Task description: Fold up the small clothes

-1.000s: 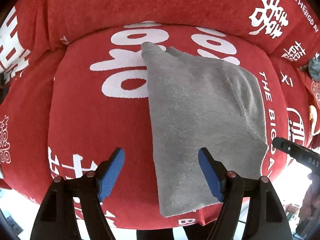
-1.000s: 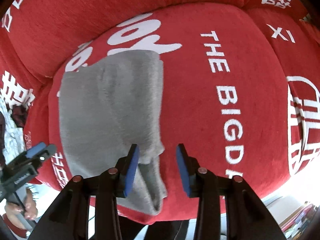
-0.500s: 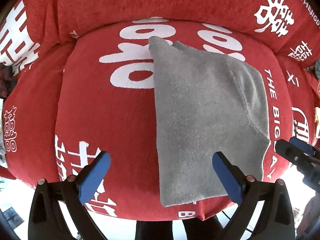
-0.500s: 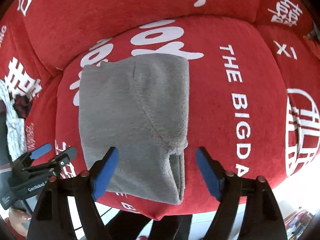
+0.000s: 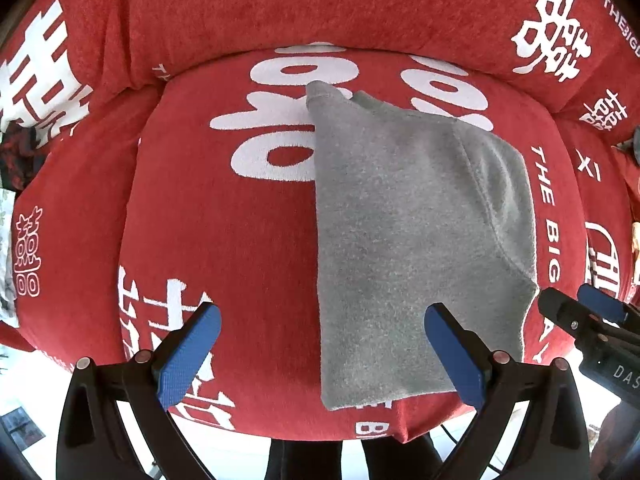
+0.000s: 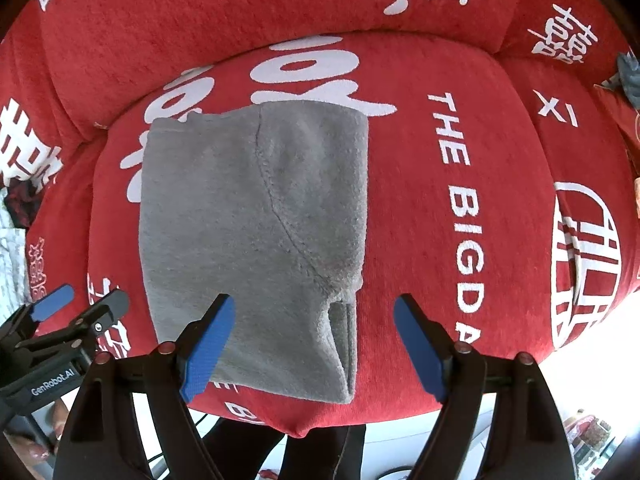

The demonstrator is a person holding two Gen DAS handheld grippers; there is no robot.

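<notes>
A folded grey fleece garment [image 5: 420, 220] lies flat on the red seat cushion [image 5: 224, 240], its near end by the cushion's front edge. My left gripper [image 5: 320, 320] hovers open wide above the garment's left edge, nothing pinched between the blue pads [image 5: 188, 352]. In the right wrist view the same garment [image 6: 256, 220] shows a curved seam and a layered right edge. My right gripper [image 6: 314, 308] stands open over that near right corner, pads clear of the cloth. Each gripper shows in the other's view: the right gripper [image 5: 580, 312] and the left gripper [image 6: 80, 304].
The red sofa backrest [image 5: 320, 8] with white lettering rises behind the seat. Dark and pale patterned clothes [image 6: 16, 208] lie at the far left, a grey item [image 6: 628, 76] at the far right. A person's dark trouser legs [image 5: 304, 460] stand below the cushion's front edge.
Both grippers have spread their jaws wide. The right gripper has let go of the garment's near right edge and drawn back a little; the garment now lies flat.
</notes>
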